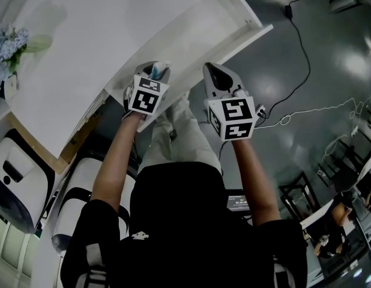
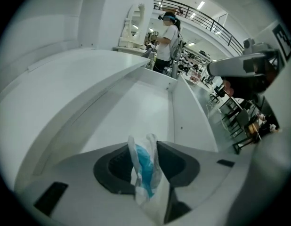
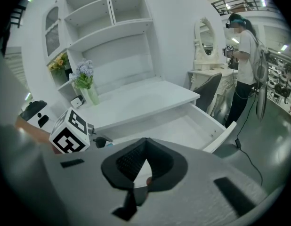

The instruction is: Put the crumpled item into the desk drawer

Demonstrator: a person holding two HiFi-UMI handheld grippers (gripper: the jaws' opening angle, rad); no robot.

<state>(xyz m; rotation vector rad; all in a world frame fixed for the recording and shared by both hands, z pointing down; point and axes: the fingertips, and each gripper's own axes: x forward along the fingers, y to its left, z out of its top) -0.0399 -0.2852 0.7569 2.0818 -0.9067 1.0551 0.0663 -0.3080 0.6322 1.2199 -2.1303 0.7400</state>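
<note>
Open drawer, crumpled item not yet inside.
Your left gripper pinches it over the drawer; your right gripper is closed, seemingly empty. Release remains.

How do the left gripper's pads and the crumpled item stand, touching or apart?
Touching. The left gripper view shows the crumpled item pinched between both dark pads of the left gripper, no gap either side, over the open drawer.
</note>
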